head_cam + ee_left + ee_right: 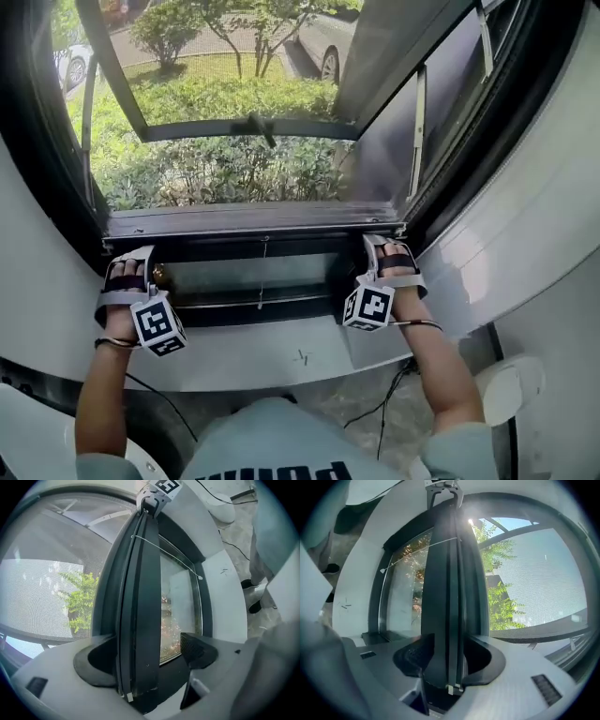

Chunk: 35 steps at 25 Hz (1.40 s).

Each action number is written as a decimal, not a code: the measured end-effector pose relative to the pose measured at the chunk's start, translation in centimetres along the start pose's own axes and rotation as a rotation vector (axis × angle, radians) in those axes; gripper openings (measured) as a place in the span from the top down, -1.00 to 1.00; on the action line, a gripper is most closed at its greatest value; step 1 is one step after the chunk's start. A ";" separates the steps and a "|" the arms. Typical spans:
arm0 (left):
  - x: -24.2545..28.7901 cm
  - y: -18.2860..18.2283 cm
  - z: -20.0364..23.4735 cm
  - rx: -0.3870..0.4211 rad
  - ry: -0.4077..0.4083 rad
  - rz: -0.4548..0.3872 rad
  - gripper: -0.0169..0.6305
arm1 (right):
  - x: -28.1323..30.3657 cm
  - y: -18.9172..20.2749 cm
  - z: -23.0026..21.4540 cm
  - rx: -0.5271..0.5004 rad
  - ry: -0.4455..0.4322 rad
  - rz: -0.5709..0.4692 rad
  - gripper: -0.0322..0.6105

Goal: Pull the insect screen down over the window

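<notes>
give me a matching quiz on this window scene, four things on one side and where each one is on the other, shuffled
Things:
1 car
2 cord
3 left gripper
4 right gripper

Places:
a right end of the bar
b outside, past the bushes
c left end of the bar
d hanging from the middle of the bar

Pairs: 1-b, 2-d, 3-c, 4-a

Bright daylight pours through the window (pixel 234 169); below it lies shadow. Both gripper views bend and darken at their edges.
</notes>
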<state>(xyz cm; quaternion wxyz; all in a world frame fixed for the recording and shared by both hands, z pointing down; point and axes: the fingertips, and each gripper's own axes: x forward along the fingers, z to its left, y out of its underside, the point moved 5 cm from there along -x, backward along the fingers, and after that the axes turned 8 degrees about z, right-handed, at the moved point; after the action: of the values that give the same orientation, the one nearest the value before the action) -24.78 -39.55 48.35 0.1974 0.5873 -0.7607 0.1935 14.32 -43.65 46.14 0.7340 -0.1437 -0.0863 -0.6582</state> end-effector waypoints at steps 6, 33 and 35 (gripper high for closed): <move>0.2 -0.3 0.1 -0.035 -0.025 -0.016 -0.38 | 0.7 -0.1 0.5 0.063 0.090 0.006 0.34; -8.9 -0.5 -1.5 -1.040 0.125 -0.505 0.89 | -12.4 -4.5 1.5 1.282 -0.224 -0.373 0.59; -9.3 -0.6 -3.1 -1.129 0.142 -0.542 0.91 | -13.7 -5.7 3.3 1.363 -0.280 -0.382 0.87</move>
<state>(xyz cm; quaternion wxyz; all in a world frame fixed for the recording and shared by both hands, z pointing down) -21.80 -30.44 46.06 0.5693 0.5501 -0.5546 -0.2564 7.21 -30.21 45.50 0.5147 0.2806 -0.5947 -0.5501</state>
